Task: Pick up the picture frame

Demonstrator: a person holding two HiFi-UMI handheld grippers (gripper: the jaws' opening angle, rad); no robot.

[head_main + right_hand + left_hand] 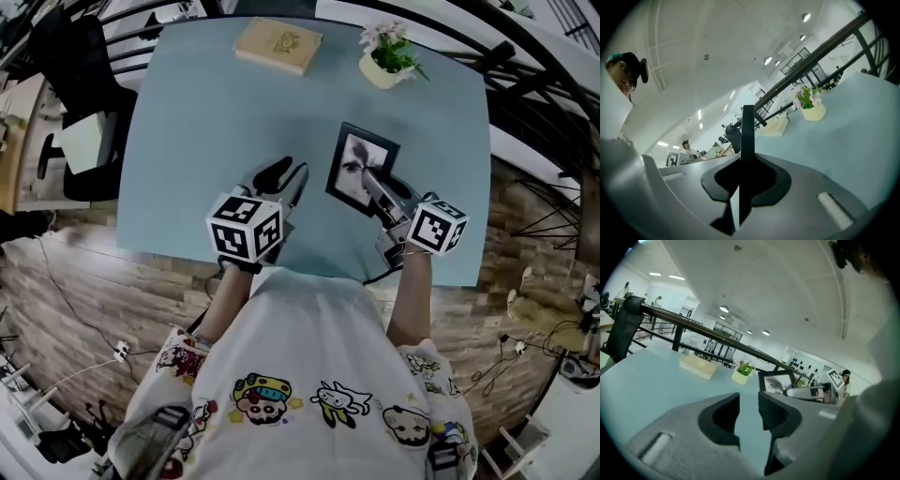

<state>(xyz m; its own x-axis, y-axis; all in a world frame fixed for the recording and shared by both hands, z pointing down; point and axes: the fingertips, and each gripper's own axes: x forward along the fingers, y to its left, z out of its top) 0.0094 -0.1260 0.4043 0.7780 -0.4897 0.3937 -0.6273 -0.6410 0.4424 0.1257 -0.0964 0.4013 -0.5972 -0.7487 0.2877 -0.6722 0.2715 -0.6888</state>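
Now: right tongs (370, 180) clamp thin black rectangular picture frame (351, 161) edge-on; left tongs (286, 176) apart, empty.

1. A pale blue tabletop (187, 141) stands in the middle, on a floor (84, 272) of wood-look planks.
2. A black chair (80, 56) stands off the tabletop's left side.
3. Thin cables (75, 309) trail across the floor.
4. A black railing (693, 327) runs past the tabletop's far edge.
5. Round and strip ceiling lights (724, 309) glow on a plain white ceiling (778, 282).
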